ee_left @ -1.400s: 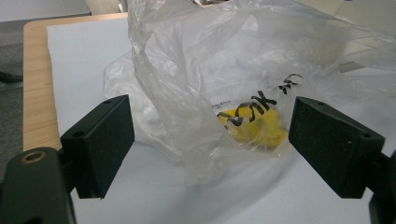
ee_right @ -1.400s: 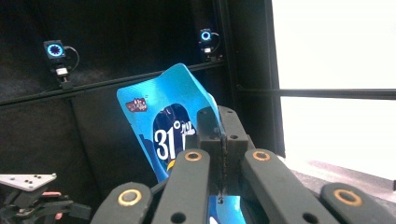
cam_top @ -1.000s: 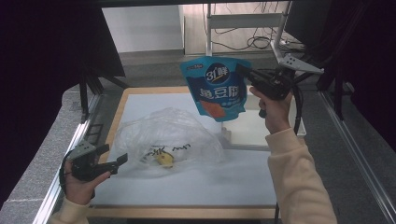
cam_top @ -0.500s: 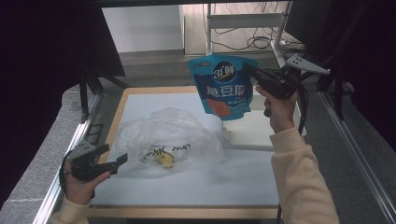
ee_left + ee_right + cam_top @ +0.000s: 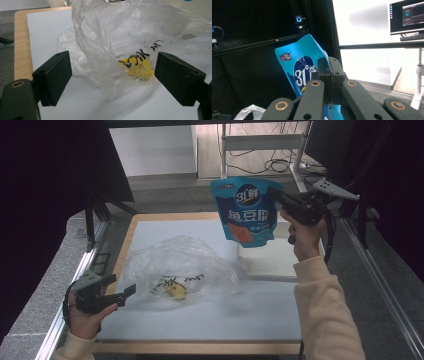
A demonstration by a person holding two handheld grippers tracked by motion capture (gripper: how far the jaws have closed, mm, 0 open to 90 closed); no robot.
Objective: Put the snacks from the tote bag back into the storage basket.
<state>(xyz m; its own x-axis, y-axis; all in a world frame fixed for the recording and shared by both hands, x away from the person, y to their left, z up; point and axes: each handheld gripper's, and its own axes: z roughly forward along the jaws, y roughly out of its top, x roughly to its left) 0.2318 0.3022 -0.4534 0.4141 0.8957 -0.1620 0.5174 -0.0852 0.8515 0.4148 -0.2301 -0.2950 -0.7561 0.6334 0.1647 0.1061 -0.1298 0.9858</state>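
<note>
Glossy blue foil snack pouch (image 5: 246,211), flat and printed, hangs above the white tabletop (image 5: 210,317) clamped by the right claw (image 5: 276,196), while the left claw (image 5: 131,291) stands apart beside a crinkled clear plastic bag (image 5: 182,270).

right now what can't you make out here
- Yellow item in the clear plastic bag: wrinkled film blurs it in the left gripper view, too small in the high view.
- Blue snack pouch: lower part hidden behind the right claw in the right gripper view.
- Black print on the bag: creased, unreadable.
</note>
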